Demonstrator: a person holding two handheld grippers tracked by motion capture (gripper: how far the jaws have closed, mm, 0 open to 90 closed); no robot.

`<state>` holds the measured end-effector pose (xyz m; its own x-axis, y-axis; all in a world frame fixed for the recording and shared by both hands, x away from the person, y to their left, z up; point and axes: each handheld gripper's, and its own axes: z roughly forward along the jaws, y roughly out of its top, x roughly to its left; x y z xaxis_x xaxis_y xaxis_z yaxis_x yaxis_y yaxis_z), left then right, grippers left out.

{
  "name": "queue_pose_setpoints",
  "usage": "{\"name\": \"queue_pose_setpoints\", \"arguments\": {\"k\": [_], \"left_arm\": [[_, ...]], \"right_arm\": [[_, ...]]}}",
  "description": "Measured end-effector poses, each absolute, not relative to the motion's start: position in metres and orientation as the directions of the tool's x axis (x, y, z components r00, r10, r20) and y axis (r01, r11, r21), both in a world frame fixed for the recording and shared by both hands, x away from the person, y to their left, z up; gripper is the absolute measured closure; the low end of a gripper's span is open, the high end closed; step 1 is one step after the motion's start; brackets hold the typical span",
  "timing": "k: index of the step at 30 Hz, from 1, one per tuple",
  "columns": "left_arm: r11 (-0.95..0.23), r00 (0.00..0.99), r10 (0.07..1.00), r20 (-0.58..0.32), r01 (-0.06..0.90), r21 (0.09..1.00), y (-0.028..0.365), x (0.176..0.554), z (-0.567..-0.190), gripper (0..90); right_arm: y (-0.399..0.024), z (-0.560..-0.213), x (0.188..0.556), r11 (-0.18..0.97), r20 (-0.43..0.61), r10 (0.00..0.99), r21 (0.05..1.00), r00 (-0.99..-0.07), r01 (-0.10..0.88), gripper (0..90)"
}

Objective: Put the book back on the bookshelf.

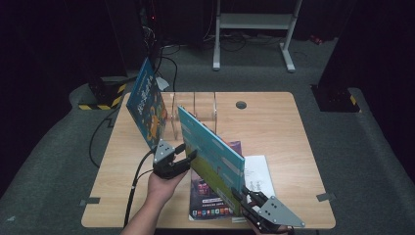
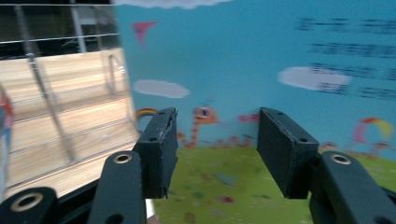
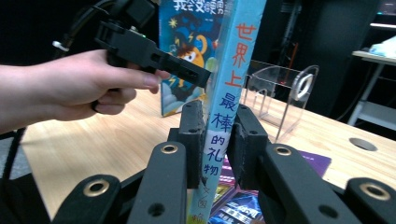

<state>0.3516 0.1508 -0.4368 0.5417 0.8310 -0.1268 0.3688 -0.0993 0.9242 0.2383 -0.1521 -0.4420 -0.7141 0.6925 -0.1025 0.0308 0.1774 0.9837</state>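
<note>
A teal picture book (image 1: 215,152) stands upright over the middle of the wooden table (image 1: 274,132). My right gripper (image 1: 247,198) is shut on its lower near corner. In the right gripper view the pads (image 3: 194,140) press both sides of the spine (image 3: 229,84), which has red and blue characters. My left gripper (image 1: 189,151) is at the book's far left edge, open. In the left gripper view its jaws (image 2: 217,140) face the cover (image 2: 280,56) with nothing between them. A hand (image 3: 70,88) carries that gripper.
A blue book (image 1: 147,105) leans in a clear acrylic rack (image 1: 195,107) at the back left. A purple book (image 1: 210,196) and white paper (image 1: 259,174) lie flat under the held book. A cable grommet (image 1: 241,105) sits behind, and a white stand (image 1: 254,22) is beyond the table.
</note>
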Motion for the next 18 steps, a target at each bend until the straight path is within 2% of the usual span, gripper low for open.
{"name": "queue_pose_setpoints", "arguments": {"k": [7,12,18], "left_arm": [[-0.085,0.54,0.83,-0.14,0.37,0.925,0.1531,0.3493,-0.4362,45.5],[-0.049,0.532,0.826,-0.184,0.394,0.918,0.1531,0.3486,-0.4387,39.4],[-0.066,0.535,0.829,-0.164,0.385,0.921,0.1494,0.3442,-0.4383,38.4]], "right_arm": [[-0.1503,-0.4397,0.2393,0.184,-0.111,0.69,0.983,-0.715,0.026,76.7],[-0.1522,-0.4411,0.2397,0.19,-0.114,0.684,0.981,-0.721,0.025,77.0],[-0.1512,-0.4403,0.2392,0.199,-0.126,0.692,0.98,-0.711,0.021,77.1]]}}
